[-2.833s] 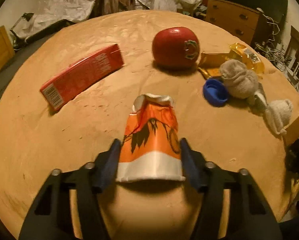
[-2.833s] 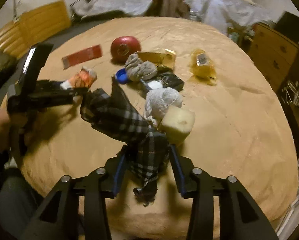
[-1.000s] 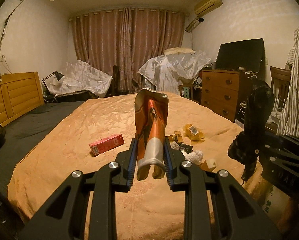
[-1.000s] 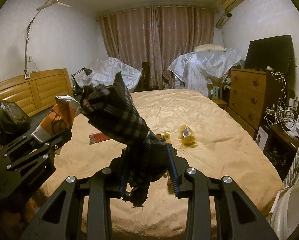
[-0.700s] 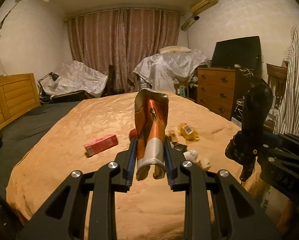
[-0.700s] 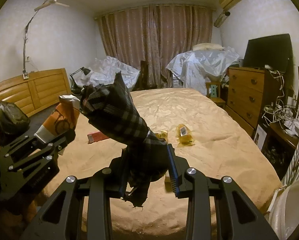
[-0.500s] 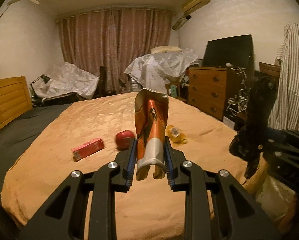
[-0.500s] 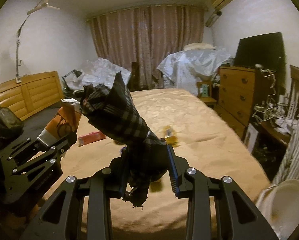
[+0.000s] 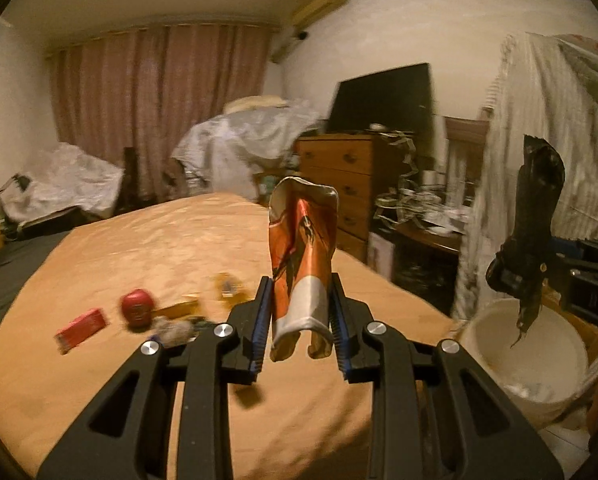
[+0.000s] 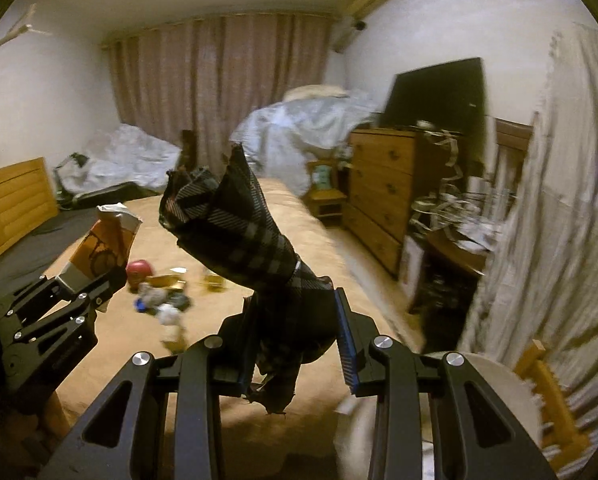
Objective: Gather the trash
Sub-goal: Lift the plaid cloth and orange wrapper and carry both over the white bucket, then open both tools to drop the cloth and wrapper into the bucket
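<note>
My left gripper point(image 9: 300, 312) is shut on a crushed orange and white paper cup point(image 9: 302, 256), held upright above the bed's near end. The same cup point(image 10: 107, 246) shows at the left of the right wrist view. A dark plaid wrapper point(image 10: 251, 240) is pinched in my right gripper point(image 10: 297, 328); in the left wrist view that wrapper point(image 9: 533, 240) hangs over a white bucket point(image 9: 539, 360) beside the bed. On the tan bedspread point(image 9: 159, 248) lie a red box point(image 9: 81, 328), a red round thing point(image 9: 138, 306), a yellow packet point(image 9: 229, 286) and several small scraps point(image 10: 167, 304).
A wooden dresser point(image 9: 339, 184) with a dark screen point(image 9: 383, 98) on it stands right of the bed. A low cluttered stand point(image 9: 423, 236) and hanging striped cloth point(image 9: 539, 140) are nearer, at the right. Covered furniture point(image 9: 247, 140) and curtains point(image 9: 159, 100) fill the far wall.
Both grippers have swung to the right, away from the bed, each keeping its load. The white bucket has come into view under the plaid wrapper. The items on the bed have slid to the left.
</note>
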Available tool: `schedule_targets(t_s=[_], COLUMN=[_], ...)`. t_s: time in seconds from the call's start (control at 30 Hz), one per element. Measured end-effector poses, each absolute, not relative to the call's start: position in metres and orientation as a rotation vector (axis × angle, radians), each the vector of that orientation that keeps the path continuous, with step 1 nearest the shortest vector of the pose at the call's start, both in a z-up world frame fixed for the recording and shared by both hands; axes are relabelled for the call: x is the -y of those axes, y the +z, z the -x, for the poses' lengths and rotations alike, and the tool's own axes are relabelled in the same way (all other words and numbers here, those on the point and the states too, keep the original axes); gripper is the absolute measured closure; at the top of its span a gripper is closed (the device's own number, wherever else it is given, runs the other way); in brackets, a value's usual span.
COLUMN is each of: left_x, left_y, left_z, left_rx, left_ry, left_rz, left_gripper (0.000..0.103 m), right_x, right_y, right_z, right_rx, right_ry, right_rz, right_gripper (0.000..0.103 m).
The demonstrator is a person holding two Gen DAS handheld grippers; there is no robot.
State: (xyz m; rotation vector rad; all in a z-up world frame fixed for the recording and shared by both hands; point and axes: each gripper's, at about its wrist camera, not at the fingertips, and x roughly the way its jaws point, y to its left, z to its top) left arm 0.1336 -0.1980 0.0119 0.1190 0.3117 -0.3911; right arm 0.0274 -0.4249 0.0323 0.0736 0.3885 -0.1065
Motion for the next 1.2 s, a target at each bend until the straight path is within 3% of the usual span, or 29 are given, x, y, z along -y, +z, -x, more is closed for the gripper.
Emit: schedule_targets(t_s=[0.5,0.8,1.03,1.13,1.2], left_x=[0.362,0.400,0.404,0.407,0.409], left_y=[-0.025,-0.073,-0.076,-0.076,-0.077], left_z=[-0.121,-0.129,-0.130,-0.131,-0.131], left_rx=[-0.490,-0.623,-0.628,-0.629,-0.630], left_ry=[-0.742,-0.779,-0.775,-0.778,-0.784], left_rz=[-0.175,-0.229,-0.236,-0.240,-0.249], left_gripper=[0.075,0.075,0.075,0.072,0.061], right_x=[0.623,0.649,0.648,0.648,0.646], right_y=[-0.024,-0.066,-0.075,-0.076,-0.075], right_z=[0.016,0.014,0.009,0.007,0.008], right_rx=[-0.651,-0.743,-0.745,-0.746,-0.743], right_ry=[-0.316,-0.332,-0.329,-0.329,-0.331], right_rz=[-0.173,-0.229,-0.239,-0.242,-0.245], right_gripper=[0.067,0.067,0.067,0.066,0.064])
